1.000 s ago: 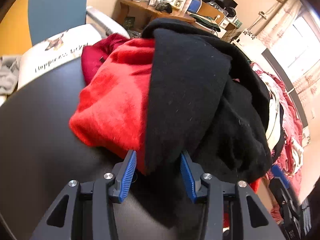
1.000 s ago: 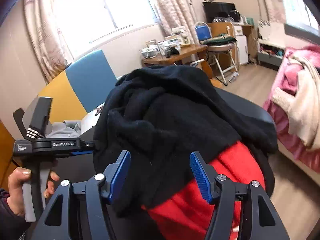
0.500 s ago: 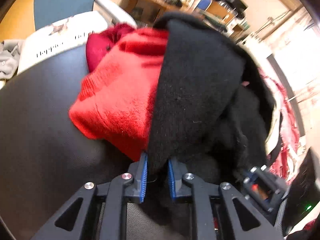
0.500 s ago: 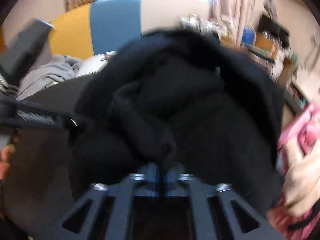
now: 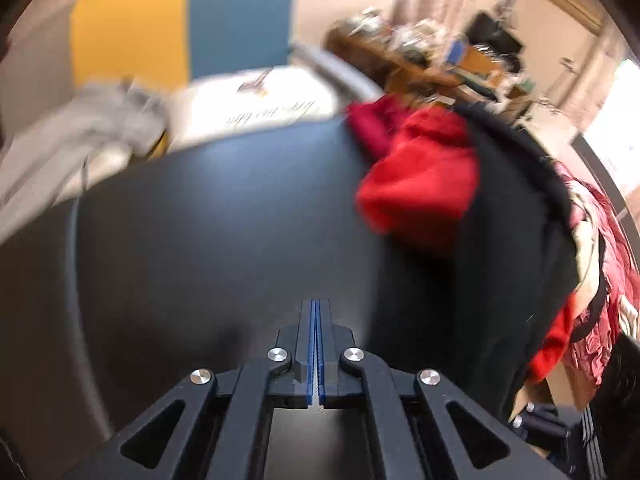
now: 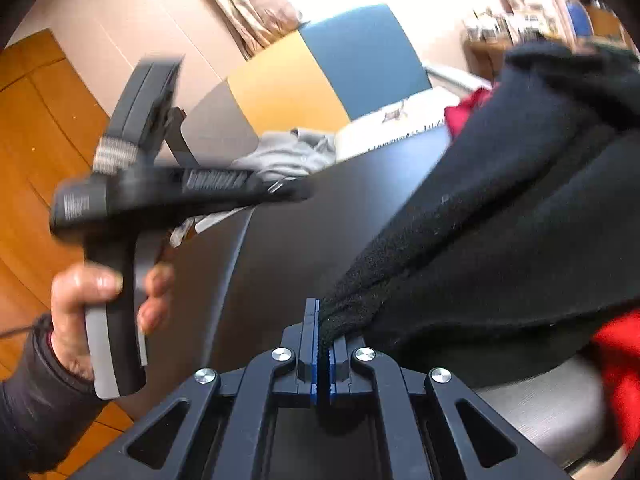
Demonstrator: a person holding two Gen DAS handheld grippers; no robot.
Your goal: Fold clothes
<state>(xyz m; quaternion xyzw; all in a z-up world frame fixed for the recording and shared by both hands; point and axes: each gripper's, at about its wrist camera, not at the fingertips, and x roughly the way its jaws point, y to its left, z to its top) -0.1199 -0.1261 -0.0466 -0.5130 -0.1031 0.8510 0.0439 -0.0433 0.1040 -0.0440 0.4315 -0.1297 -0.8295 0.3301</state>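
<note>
- My right gripper (image 6: pixel 323 344) has its fingers pinching an edge of the black garment (image 6: pixel 500 216). The cloth runs up and to the right from the pinch, so I judge I hold it there to draw it off the heap and spread it for folding.
- My left gripper (image 5: pixel 316 344) has its fingers pressed together on nothing, over bare desk (image 5: pixel 208 240). It is clear of the cloth, perhaps to take a second edge.
- The clothes lie at the far right of the desk: a red garment (image 5: pixel 424 184) with the black one draped over and beside it.
- The left view shows the red garment whole and the pile's place on the desk, but it is blurred, so finer folds are hard to read.
- Only the right view shows the pinch itself, plus my left hand (image 6: pixel 92 312) gripping its tool's handle, apart from the cloth.
- Grey clothing (image 6: pixel 288 152) lies beyond the desk's far edge.
</note>
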